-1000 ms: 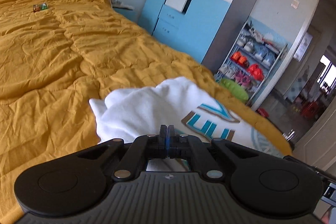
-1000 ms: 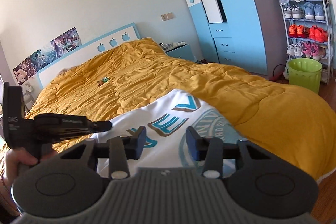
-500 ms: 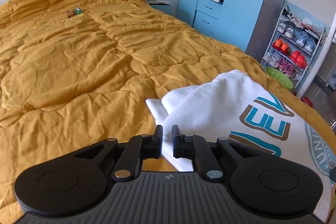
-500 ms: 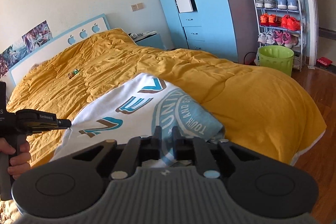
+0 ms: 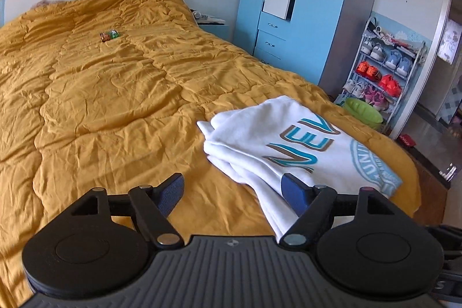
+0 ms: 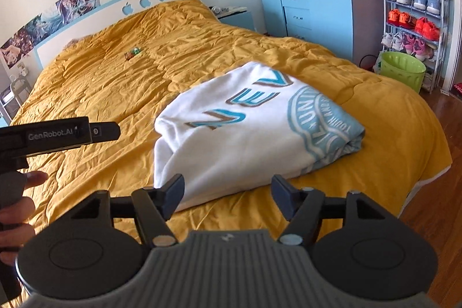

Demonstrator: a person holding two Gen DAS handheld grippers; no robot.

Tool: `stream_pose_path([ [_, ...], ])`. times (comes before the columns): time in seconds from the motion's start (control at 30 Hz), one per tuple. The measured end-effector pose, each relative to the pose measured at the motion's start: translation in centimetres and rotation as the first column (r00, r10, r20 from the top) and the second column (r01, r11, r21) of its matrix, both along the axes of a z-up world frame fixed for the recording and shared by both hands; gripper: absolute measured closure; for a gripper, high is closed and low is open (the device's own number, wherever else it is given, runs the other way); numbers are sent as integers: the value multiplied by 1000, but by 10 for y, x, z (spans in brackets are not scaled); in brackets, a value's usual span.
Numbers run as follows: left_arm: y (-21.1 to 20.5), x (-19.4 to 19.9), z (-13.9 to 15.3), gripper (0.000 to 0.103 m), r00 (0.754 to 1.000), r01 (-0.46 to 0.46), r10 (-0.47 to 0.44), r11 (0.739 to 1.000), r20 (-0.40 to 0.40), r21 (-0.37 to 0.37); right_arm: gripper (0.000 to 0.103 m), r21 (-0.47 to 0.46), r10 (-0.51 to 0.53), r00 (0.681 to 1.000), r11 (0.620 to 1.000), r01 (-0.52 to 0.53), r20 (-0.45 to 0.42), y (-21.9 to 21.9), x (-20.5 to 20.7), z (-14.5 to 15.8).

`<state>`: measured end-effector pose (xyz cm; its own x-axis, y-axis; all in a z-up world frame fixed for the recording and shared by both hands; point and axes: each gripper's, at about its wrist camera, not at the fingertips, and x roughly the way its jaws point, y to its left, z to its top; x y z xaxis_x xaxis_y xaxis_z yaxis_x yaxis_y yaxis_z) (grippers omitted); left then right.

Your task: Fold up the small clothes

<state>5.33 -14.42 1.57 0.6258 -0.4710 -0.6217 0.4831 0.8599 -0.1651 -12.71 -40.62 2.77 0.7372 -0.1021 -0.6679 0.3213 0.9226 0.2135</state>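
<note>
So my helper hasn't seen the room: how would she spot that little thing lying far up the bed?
Start at the big yellow quilt and look toward the apple-cutout headboard. The small red-and-green item lies there alone, far beyond the folded white shirt.

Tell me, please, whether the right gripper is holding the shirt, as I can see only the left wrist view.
Observer: No. The right gripper is open, with its fingers spread just in front of the white shirt's near edge and nothing between them.
Operator: How does the shirt's right end look?
Observer: It is a rounded fold with the blue seal print wrapping around it, resting on the yellow quilt.
Operator: Where does my left gripper sit from that side?
Observer: The left gripper is over the quilt to the left of the shirt, not touching it.
</note>
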Motion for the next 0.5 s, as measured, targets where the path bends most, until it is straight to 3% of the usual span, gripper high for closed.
stream_pose_path([
  [0.1, 7, -21, -5, 15, 999, 13, -15, 999, -42, -40, 39, 2, 33, 998, 999, -33, -50, 16, -1, -5],
  [0.3, -1, -44, -21, 32, 996, 17, -14, 999, -85, 36, 39, 7, 64, 994, 998, -64, -89, 34, -10, -12],
  [0.5, -2, -52, -30, 32, 991, 8, -4, 999, -132, 32, 39, -14, 74, 990, 997, -76, -119, 39, -16, -14],
])
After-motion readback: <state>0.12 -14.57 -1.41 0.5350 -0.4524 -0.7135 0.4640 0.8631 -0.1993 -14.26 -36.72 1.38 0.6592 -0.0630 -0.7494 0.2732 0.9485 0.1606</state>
